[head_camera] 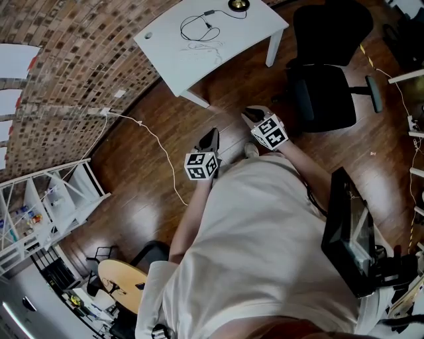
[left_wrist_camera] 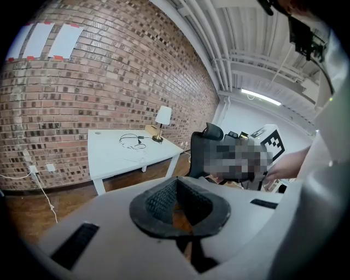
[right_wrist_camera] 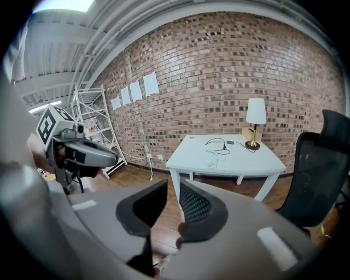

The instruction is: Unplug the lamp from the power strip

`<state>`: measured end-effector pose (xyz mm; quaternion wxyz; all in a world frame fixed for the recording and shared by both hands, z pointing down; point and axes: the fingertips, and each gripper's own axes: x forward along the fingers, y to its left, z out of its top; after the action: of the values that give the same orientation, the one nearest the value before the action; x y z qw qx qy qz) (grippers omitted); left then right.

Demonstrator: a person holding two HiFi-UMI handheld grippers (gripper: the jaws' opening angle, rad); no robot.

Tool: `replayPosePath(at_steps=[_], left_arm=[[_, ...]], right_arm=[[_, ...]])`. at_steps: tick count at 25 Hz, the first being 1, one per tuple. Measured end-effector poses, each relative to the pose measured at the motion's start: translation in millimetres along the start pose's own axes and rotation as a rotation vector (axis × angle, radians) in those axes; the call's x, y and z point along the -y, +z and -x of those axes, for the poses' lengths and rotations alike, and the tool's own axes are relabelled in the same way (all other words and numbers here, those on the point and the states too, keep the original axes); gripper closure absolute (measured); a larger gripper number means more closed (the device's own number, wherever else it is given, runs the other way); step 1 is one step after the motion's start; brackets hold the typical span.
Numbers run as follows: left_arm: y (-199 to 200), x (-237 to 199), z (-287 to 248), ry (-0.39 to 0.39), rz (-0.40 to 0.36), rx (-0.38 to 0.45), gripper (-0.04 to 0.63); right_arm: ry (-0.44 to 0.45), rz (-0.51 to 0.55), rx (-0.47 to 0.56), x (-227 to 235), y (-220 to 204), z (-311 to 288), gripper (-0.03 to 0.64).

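Lamp point(head_camera: 238, 4) stands at twelve o'clock on the white surface point(head_camera: 192, 59), its cord point(head_camera: 197, 28) untouched, so all work remains. Left tongs point(left_wrist_camera: 176, 185) are closed and empty. Right tongs point(right_wrist_camera: 173, 188) are slightly parted and empty.

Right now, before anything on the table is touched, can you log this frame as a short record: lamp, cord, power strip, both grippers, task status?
lamp: upright near a corner of the white table, by the brick wall
cord: black, looped on the tabletop beside the lamp
power strip: not made out
left gripper: jaws together at the tips, empty, away from the table
right gripper: jaws slightly apart, empty, away from the table
task status: not begun
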<state>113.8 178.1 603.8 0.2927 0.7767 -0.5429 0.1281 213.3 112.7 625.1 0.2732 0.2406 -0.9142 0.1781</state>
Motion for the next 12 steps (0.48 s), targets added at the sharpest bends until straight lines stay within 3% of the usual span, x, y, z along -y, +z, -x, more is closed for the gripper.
replayPosePath(at_steps=[12], left_arm=[[-2.1,6.4,-0.7,0.01,0.004,-0.01,0.591]], right_arm=[[0.011,0.008,-0.011,1.0,0.7,7.1,0.554]])
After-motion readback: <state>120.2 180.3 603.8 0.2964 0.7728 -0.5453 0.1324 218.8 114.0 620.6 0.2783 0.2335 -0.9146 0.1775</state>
